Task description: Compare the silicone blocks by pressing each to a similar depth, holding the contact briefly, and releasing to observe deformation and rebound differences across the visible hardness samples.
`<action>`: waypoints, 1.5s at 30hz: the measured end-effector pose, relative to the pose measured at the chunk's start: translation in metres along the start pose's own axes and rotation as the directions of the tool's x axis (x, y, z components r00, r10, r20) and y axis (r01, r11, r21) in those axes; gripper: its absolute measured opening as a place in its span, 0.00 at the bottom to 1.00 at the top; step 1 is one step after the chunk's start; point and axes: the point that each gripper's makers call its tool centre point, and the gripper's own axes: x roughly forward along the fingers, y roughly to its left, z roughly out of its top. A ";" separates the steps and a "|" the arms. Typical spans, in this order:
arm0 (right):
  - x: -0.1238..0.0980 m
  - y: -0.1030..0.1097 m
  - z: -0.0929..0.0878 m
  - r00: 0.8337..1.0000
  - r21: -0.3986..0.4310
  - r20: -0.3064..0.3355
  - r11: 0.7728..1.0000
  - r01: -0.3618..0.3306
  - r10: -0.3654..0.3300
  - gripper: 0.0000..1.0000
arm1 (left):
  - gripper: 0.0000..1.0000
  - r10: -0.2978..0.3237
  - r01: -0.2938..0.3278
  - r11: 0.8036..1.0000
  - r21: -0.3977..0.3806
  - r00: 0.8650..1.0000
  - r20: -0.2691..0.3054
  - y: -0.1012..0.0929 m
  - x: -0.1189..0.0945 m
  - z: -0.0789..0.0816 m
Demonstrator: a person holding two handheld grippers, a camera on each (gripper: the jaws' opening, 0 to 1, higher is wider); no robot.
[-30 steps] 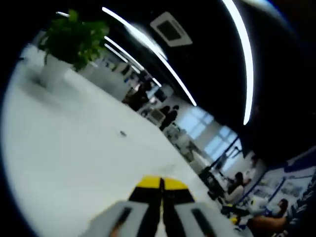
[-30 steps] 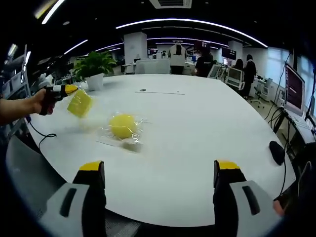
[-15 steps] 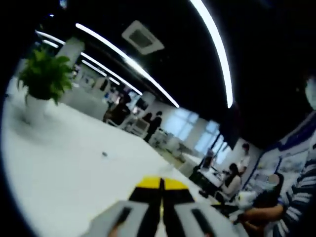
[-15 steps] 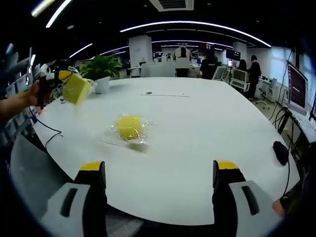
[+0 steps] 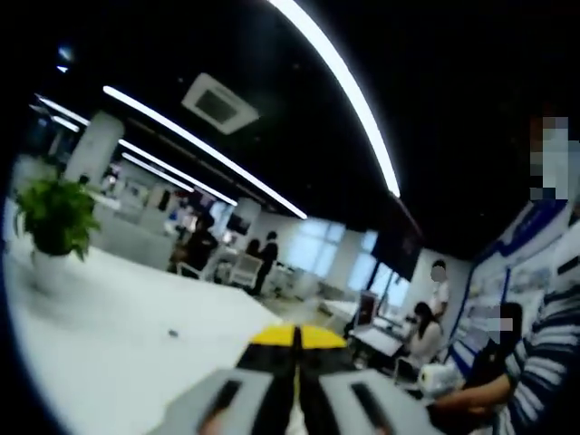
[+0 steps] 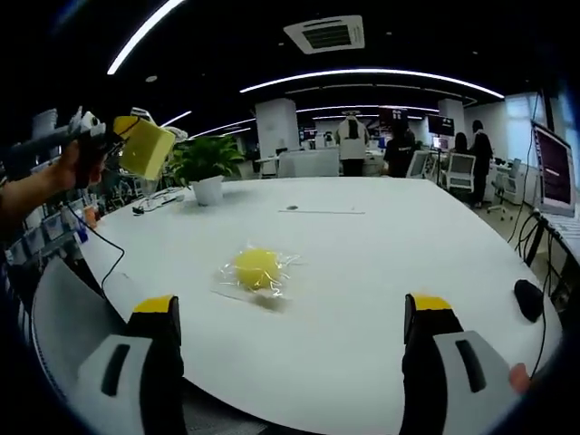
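A round yellow silicone block (image 6: 256,268) lies in a clear plastic wrapper on the white table (image 6: 381,272), ahead of my right gripper (image 6: 292,306). That gripper stands open, its two yellow-tipped jaws wide apart with nothing between them. At the far left a hand holds my left gripper (image 6: 116,133) high above the table edge, shut on a square yellow block (image 6: 147,148) that hangs tilted from its jaws. In the left gripper view the left gripper (image 5: 296,338) has its yellow tips pressed together, and the block itself is hidden there.
A potted plant (image 6: 207,168) (image 5: 54,217) stands at the back left of the table. A black mouse (image 6: 530,299) lies at the right edge and a cable (image 6: 109,263) runs along the left edge. A person's striped sleeve (image 5: 544,353) is close on the right.
The left gripper has risen with the square yellow block, from just above the table to well over it. Its view has tilted up toward the ceiling. The round block has stayed put.
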 end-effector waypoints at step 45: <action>-0.015 0.148 0.164 0.671 0.006 0.394 0.728 -0.686 0.628 0.78 | 0.00 -0.381 0.381 0.925 -0.014 0.924 -0.025 -0.137 0.037 -0.017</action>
